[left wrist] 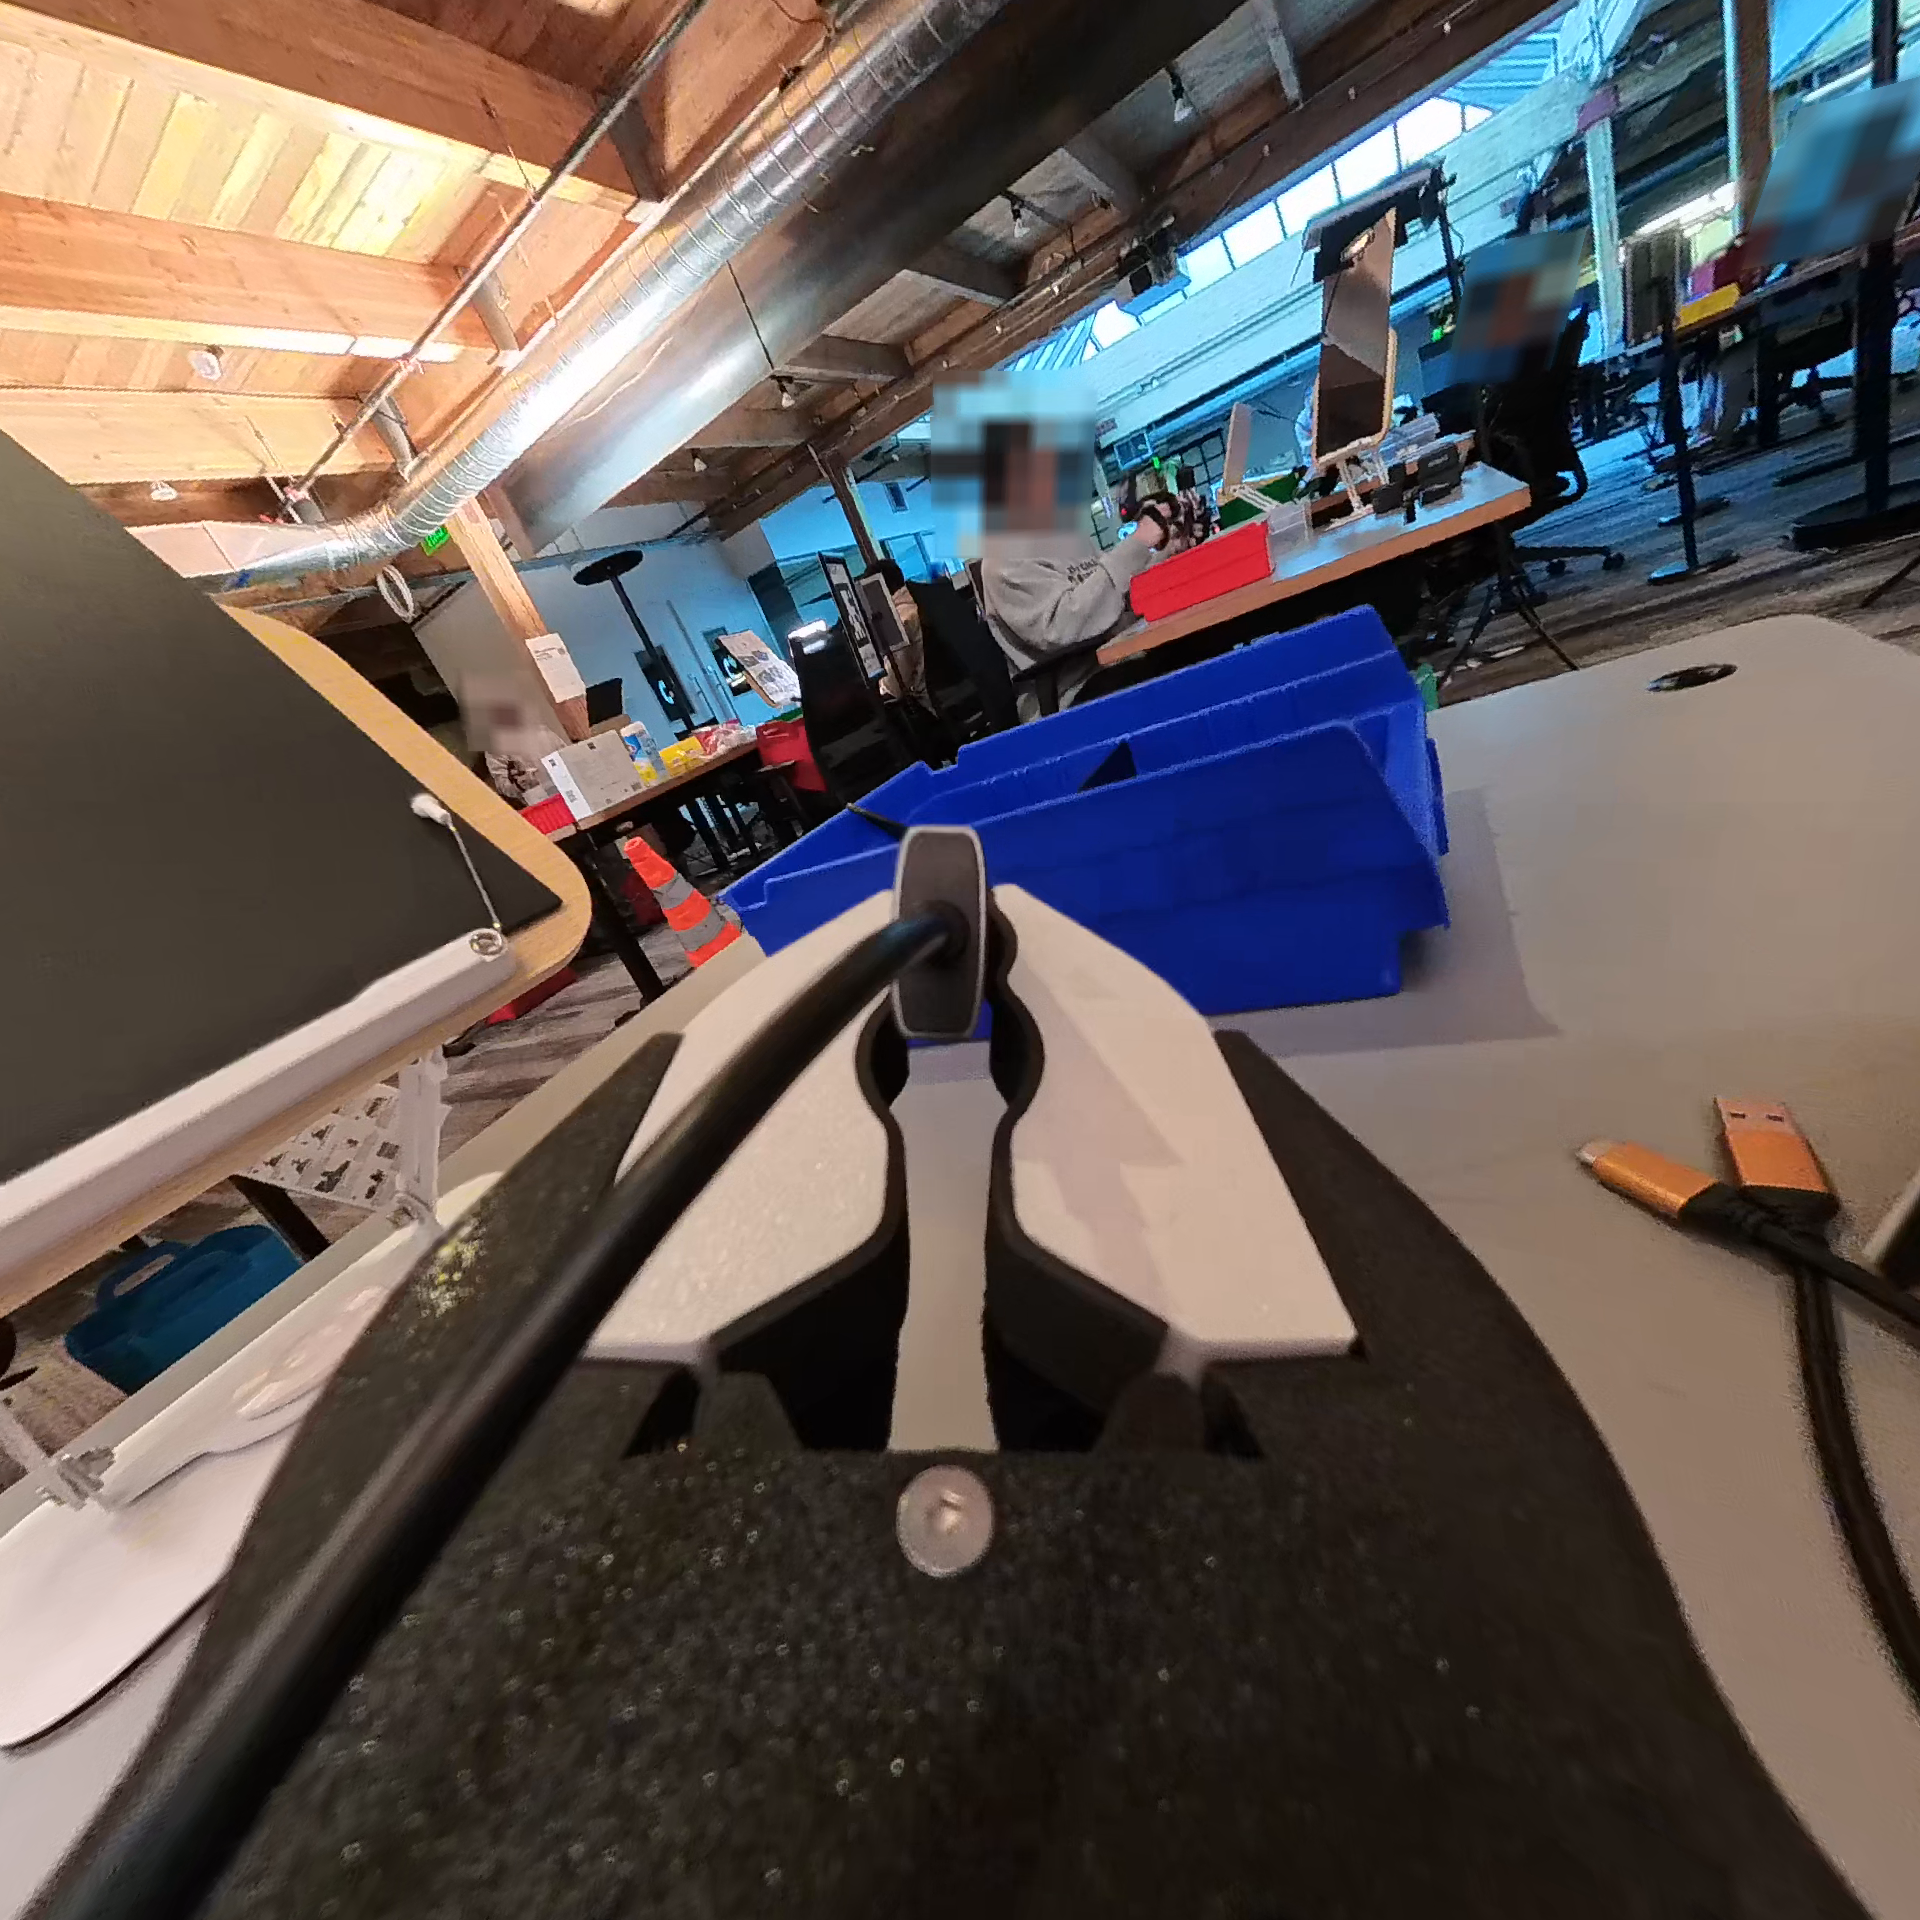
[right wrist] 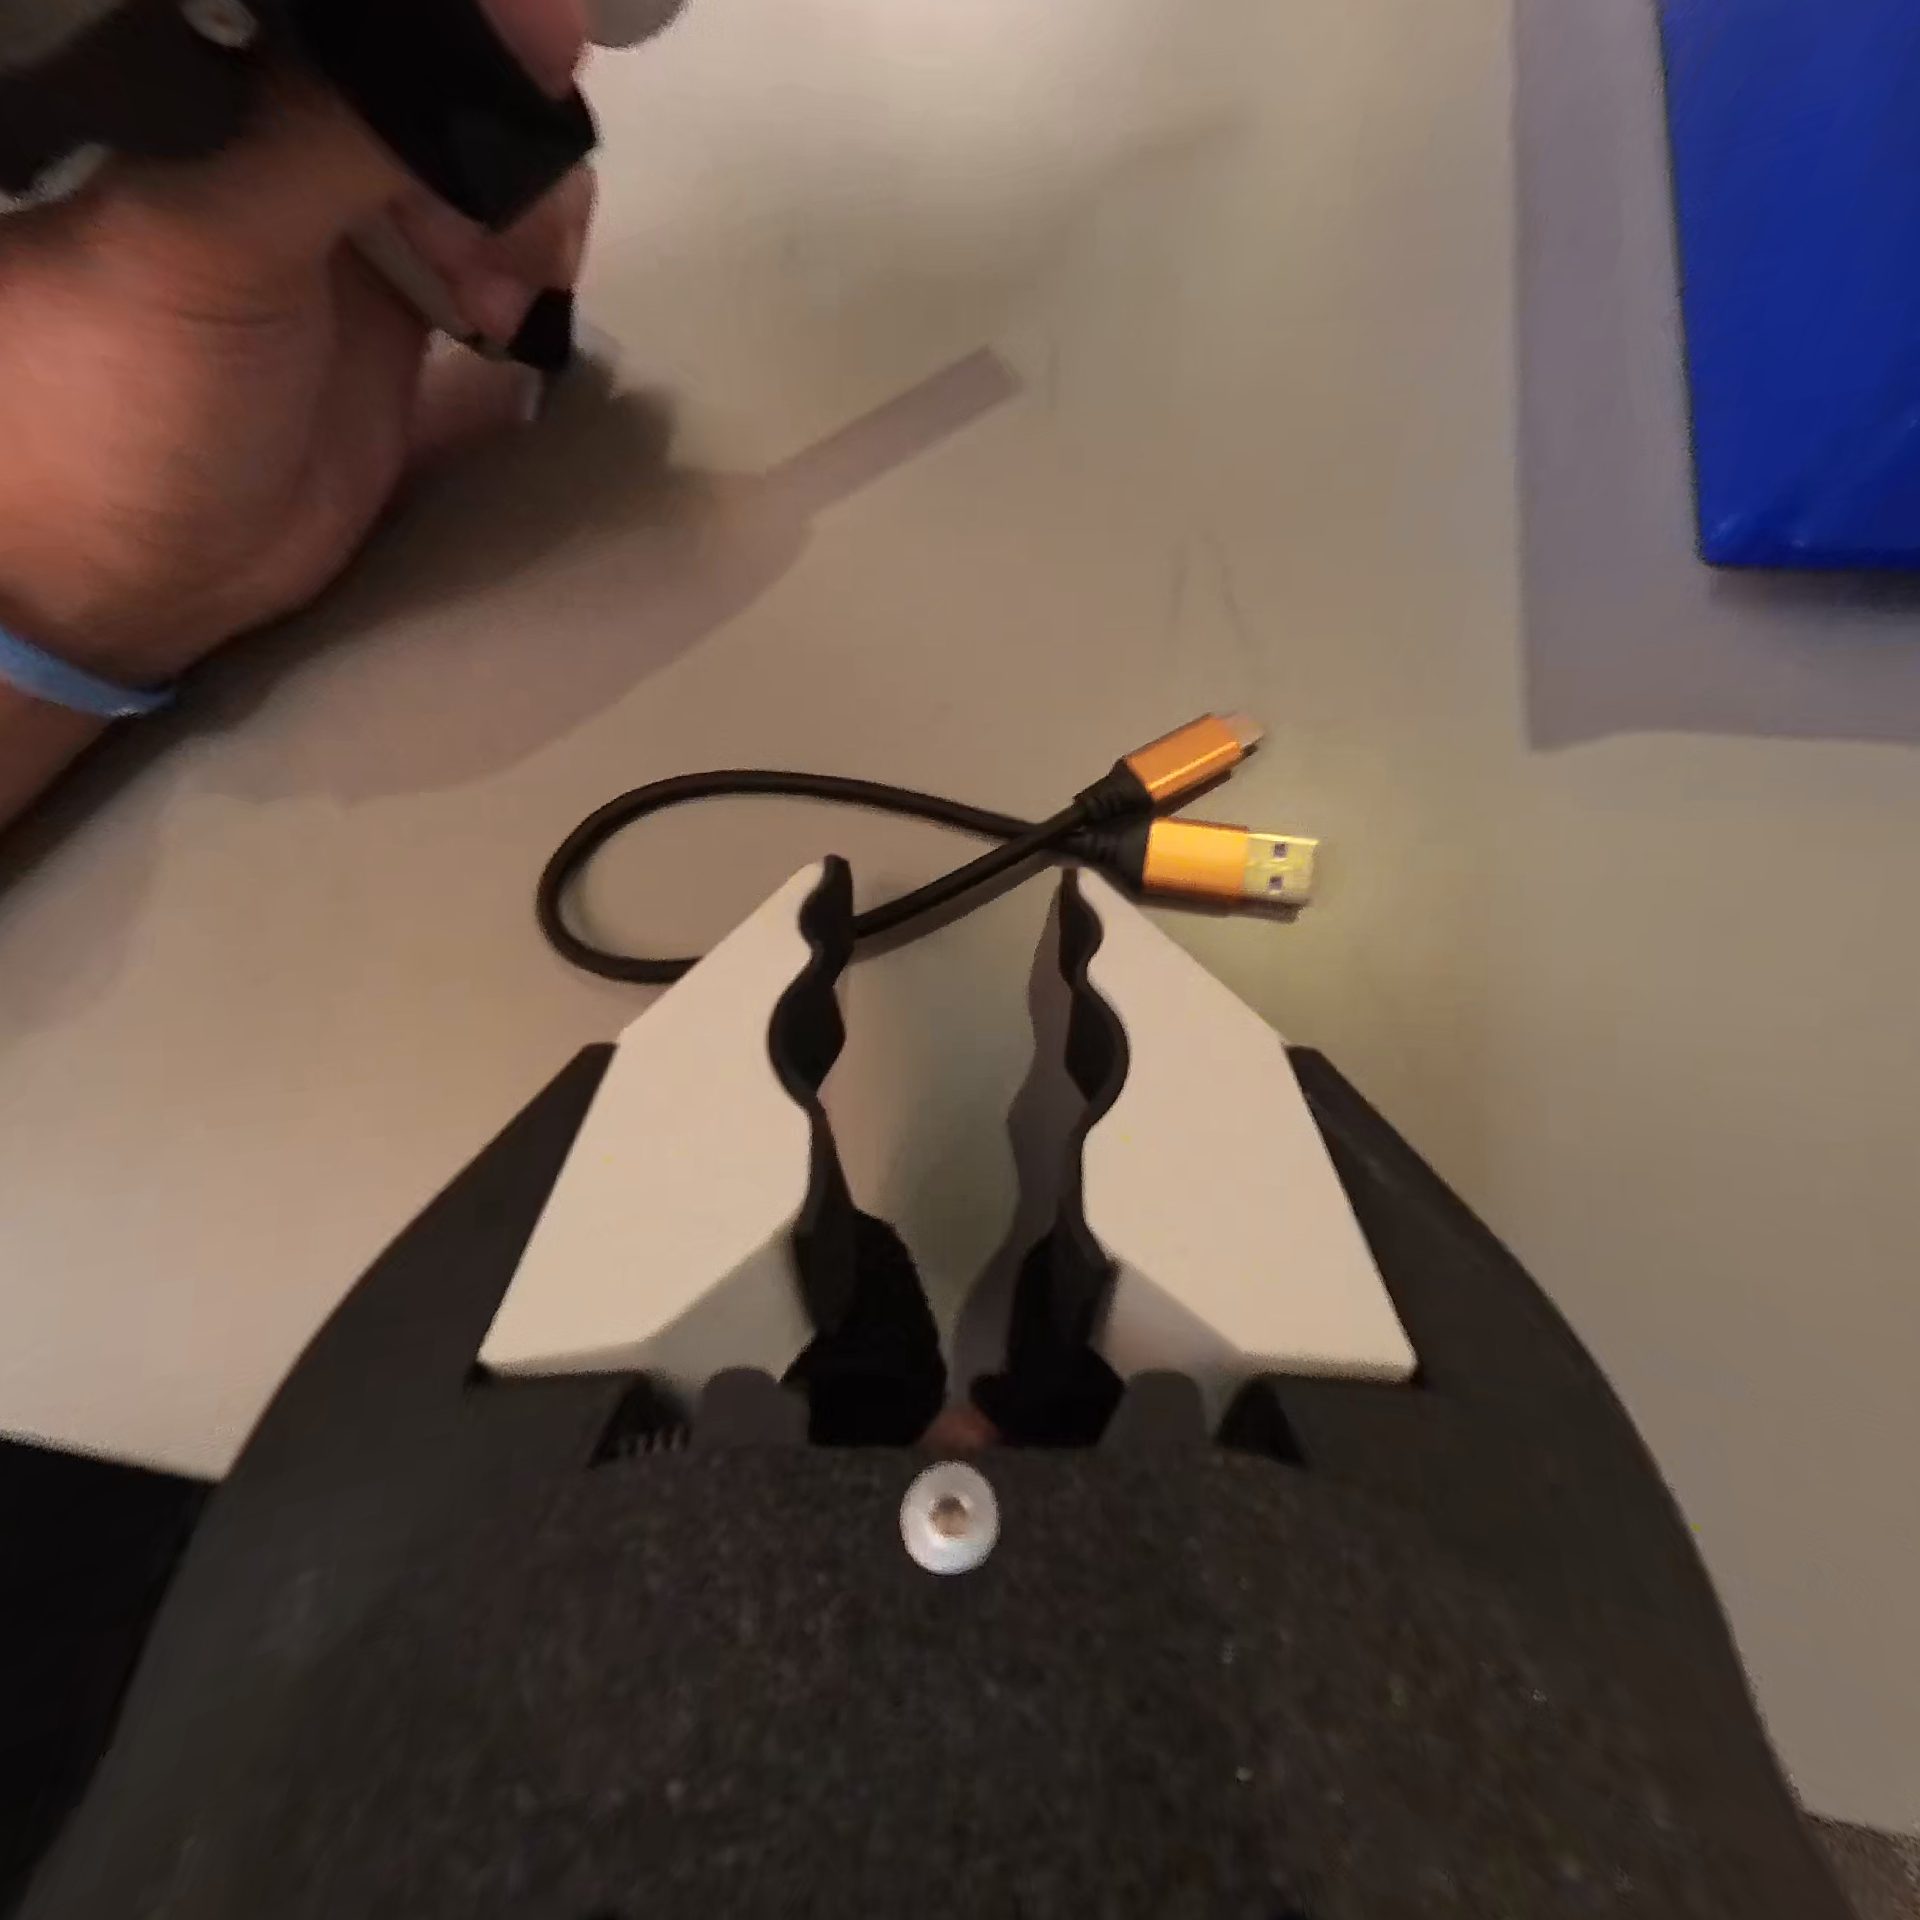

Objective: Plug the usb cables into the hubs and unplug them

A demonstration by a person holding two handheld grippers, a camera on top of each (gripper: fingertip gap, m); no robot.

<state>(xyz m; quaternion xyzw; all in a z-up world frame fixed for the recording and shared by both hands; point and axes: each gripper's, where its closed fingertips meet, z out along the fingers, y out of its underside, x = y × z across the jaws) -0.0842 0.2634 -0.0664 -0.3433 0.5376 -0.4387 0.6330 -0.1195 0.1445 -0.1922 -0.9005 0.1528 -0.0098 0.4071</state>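
Observation:
My left gripper [left wrist: 948, 920] is shut on a flat black plug with a silver rim [left wrist: 938, 940]. The plug's black cable [left wrist: 582, 1278] runs back over the left finger to the lower left. My right gripper [right wrist: 948, 883] is open just above a short black cable [right wrist: 727, 790] lying looped on the grey table [right wrist: 1039, 312]. Its two orange connectors [right wrist: 1195, 852] lie crossed just past the right fingertip. The cable passes under the gap between the fingers. The same orange connectors show in the left wrist view [left wrist: 1766, 1153] at the right.
A blue plastic bin [left wrist: 1195, 862] stands on the table ahead of the left gripper and shows at the top right of the right wrist view [right wrist: 1797, 291]. A dark panel on a white stand [left wrist: 208, 831] is at the left. A person's hand [right wrist: 187, 416] holds the other gripper at top left. One gripper's finger ends stand about 20 cm off the other's.

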